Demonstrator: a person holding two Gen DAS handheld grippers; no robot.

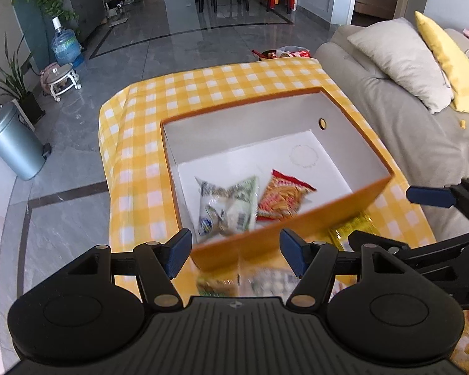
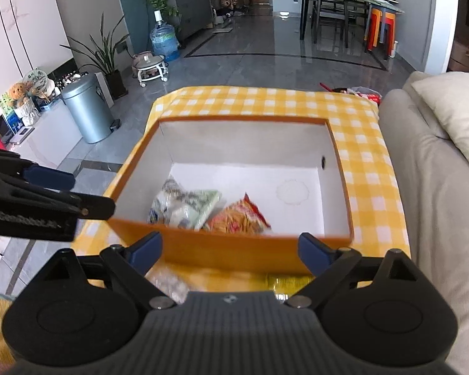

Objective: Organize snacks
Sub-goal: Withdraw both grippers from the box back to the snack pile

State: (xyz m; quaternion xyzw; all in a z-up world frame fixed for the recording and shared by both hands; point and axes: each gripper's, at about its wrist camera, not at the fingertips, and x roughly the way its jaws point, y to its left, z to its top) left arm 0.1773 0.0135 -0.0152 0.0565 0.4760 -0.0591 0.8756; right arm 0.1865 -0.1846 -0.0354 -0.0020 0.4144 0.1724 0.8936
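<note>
From the left wrist view, the left gripper (image 1: 236,251) has its blue-padded fingers spread wide with nothing between them, poised above the near wall of an orange box (image 1: 297,231) with a white inside. The box stands on a table under a yellow checked cloth (image 1: 203,87). On the box floor, toward its near left, lie two snack packets side by side and touching: a green-and-white packet (image 1: 228,204) on the left and a red-and-orange packet (image 1: 283,197) on the right. More packets lie blurred on the cloth in front of the box, under the gripper, and a yellow wrapper (image 1: 353,229) shows just right of the near corner. The right gripper (image 1: 431,197) reaches in from the right edge. A grey sofa (image 1: 406,131) with cushions runs along the right, and a metal bin (image 1: 14,143) stands on the floor to the left. From the right wrist view, the right gripper (image 2: 231,250) is likewise spread wide and empty, in front of the near wall of the same box (image 2: 234,251). Inside, the green-and-white packet (image 2: 187,207) and the red-and-orange packet (image 2: 239,218) rest near that wall. The left gripper (image 2: 47,193) enters from the left edge.
</note>
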